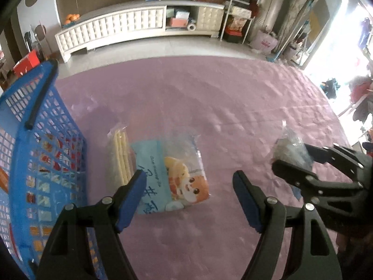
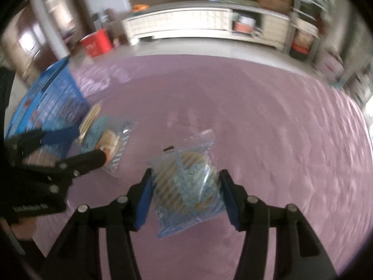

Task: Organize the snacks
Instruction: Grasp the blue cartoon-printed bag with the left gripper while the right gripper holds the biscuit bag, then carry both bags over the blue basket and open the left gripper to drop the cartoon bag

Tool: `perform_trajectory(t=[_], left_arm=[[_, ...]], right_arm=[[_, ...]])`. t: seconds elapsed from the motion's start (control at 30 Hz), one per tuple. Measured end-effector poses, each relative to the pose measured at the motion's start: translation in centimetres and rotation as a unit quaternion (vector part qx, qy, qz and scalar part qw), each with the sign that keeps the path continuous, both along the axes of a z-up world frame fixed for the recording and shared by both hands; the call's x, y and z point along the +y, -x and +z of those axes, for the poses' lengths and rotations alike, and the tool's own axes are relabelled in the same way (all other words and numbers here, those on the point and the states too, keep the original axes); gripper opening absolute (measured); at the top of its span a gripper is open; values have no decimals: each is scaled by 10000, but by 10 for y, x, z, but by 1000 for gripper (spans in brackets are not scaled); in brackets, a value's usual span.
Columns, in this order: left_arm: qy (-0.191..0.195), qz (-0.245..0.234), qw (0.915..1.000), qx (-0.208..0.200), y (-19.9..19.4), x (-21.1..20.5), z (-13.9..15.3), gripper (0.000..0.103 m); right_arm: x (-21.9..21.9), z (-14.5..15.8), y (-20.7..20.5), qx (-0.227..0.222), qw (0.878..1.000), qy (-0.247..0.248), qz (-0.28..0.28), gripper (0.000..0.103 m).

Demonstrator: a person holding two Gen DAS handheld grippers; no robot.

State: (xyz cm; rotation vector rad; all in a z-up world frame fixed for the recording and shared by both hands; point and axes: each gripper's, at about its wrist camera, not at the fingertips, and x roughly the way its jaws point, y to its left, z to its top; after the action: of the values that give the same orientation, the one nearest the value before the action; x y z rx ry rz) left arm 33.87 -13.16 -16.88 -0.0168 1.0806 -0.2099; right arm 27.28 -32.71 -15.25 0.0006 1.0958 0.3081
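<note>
A light blue snack bag (image 1: pixel 172 175) with a cartoon hamster lies on the pink cloth, partly on top of a clear packet of pale sticks (image 1: pixel 117 154). My left gripper (image 1: pixel 188 176) hovers just above the hamster bag, open, with nothing between its blue pads. My right gripper (image 2: pixel 186 173) is shut on a clear, blue-striped snack bag (image 2: pixel 186 193), both pads pressing its sides, lifted off the cloth. In the left wrist view that right gripper (image 1: pixel 292 155) with the striped bag (image 1: pixel 289 143) is at the right. The right wrist view shows the left gripper (image 2: pixel 89 143) over the hamster bag (image 2: pixel 109 140).
A blue mesh basket (image 1: pixel 46 126) with several snack packs inside stands at the left, close to the stick packet. The pink cloth (image 1: pixel 209 98) stretches far and right. Beyond it stand a white cabinet (image 1: pixel 112 28), a red box (image 2: pixel 95 42) and cluttered shelves (image 1: pixel 240 11).
</note>
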Motion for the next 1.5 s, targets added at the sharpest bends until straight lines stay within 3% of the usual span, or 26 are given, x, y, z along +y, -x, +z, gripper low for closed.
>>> perform_trajectory(t=[0.1,0.37,0.43,0.47,0.5,0.57,0.67,0.8,0.9,1.07,1.5], left_arm=[[-22,0,9998,187,-10,0,-13,75],[-948,-56,9953,199,-20,-15,-29,75],[-1020,74,9946,181,-23,-15,-32,66],[-1090,167,9938,135,-23,-15,-31,51],[-1085,203,9938,117,-23,-13,-28,47],[-696,125,9973,195,-21,-9,-26,45],[-601,83,9981,143,-12,-7,-23,43],[-91,100,9996,236,1,-4,-16,42],[-188,64,9997,138,13,-6,-6,42],[93,-112,9999,-54,37,-6,21,41],[363,-358,9937,-998,101,21,115,41]], right_arm=[[1,-9,-1,26,9995,-243,-181,60],[-14,-22,-5,181,9986,-302,-393,60],[-17,-18,-5,121,9986,-285,-428,60],[-17,-16,-4,79,9986,-280,-437,60],[-17,-13,-3,37,9986,-285,-433,60],[-16,-10,-1,-10,9987,-306,-417,60],[-10,-9,1,-41,9990,-287,-342,60],[-4,-6,4,-32,9992,-303,-268,60],[0,-1,7,-19,9994,-266,-241,60],[3,21,20,-162,9994,-122,-268,60],[31,110,63,-843,9963,25,-173,59]])
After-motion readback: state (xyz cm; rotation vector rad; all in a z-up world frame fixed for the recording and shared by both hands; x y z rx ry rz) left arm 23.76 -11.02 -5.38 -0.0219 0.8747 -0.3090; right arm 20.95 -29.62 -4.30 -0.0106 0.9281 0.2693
